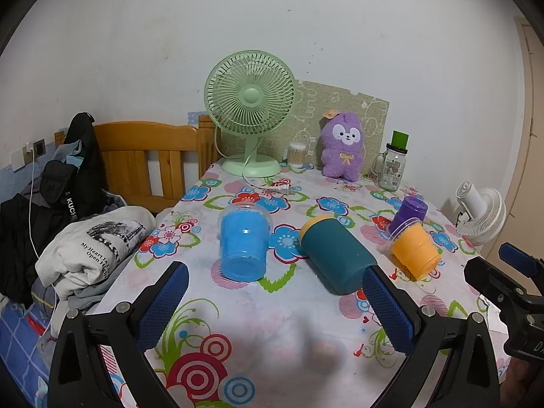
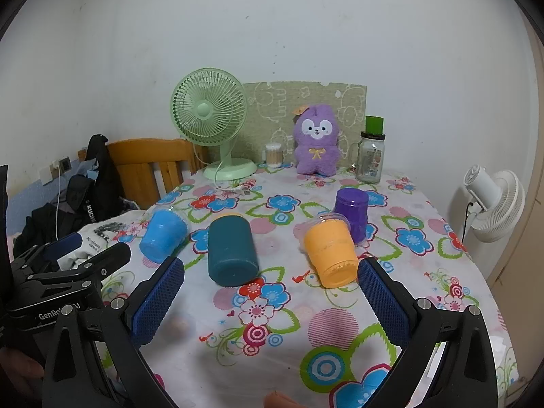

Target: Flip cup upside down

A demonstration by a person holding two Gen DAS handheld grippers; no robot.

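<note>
Blue (image 1: 243, 243), teal (image 1: 335, 256), orange (image 1: 415, 253), purple (image 1: 408, 212) cups

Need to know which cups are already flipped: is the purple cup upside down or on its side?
Upside down. The purple cup stands with its flat closed base on top and its wider end on the tablecloth.

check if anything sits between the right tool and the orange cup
Nothing visible does. The right tool is open, with only bare floral tablecloth in front of it up to the orange cup. The purple cup stands behind the orange one.
</note>
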